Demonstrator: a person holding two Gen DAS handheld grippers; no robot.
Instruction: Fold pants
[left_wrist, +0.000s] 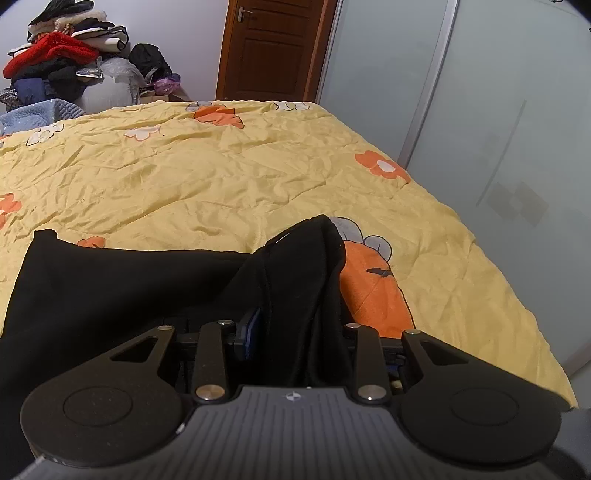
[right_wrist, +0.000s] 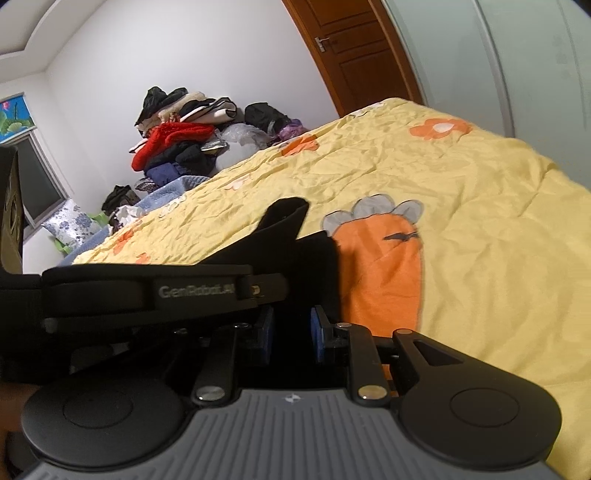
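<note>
1. My left gripper (left_wrist: 295, 325) pinches a bunched fold of the black pants (left_wrist: 122, 288).
2. My right gripper (right_wrist: 291, 332), jaws narrowly apart, clamps the same cloth.
3. Pants lie on the yellow quilt (left_wrist: 221, 177).

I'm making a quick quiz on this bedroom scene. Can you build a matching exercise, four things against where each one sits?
Things:
1. black pants
2. pile of clothes
3. wooden door
4. orange carrot print

Places:
A. on the yellow bedspread, right beside the pants
B. behind the bed's far end
C. heaped by the wall, beyond the bed
D. lying on the bed, bunched up at the left gripper

Pairs: 1-D, 2-C, 3-B, 4-A
</note>
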